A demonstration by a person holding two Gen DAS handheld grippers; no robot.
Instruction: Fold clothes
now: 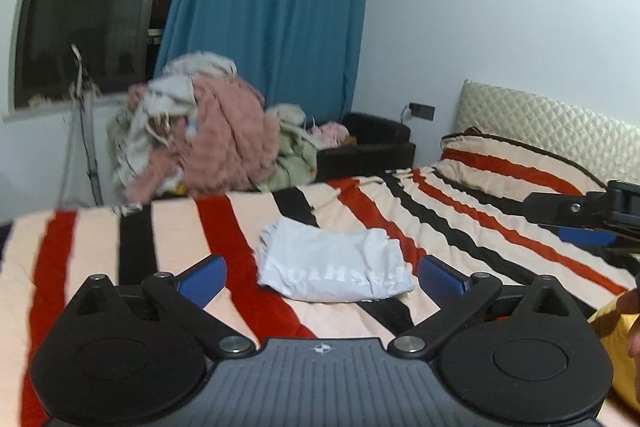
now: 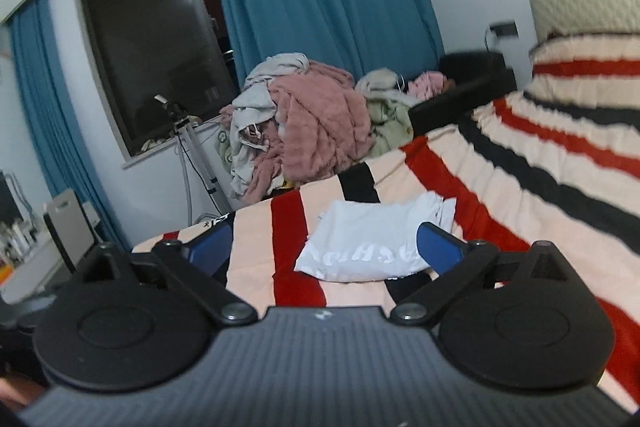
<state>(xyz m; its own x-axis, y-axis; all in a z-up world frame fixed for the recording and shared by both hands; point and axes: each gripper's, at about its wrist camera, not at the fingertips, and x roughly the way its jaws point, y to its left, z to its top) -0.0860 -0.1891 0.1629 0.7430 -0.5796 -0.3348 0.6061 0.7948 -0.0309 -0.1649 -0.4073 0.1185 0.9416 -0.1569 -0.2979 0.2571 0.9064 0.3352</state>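
Both grippers are wide open with nothing in them. Left gripper (image 1: pixel 322 277) has its blue pads spread apart, and the folded white t-shirt (image 1: pixel 334 265) sits on the bed just beyond them, lined up with the gap but not touched. Same deal for the right gripper (image 2: pixel 324 247): the shirt (image 2: pixel 376 239) lies past the pads, its right pad overlapping the shirt's edge in view. Shirt rests flat on the striped blanket (image 1: pixel 440 223), printed lettering facing up. Behind the bed there's a big laundry pile (image 1: pixel 200 131) by the blue curtain (image 1: pixel 276 3).
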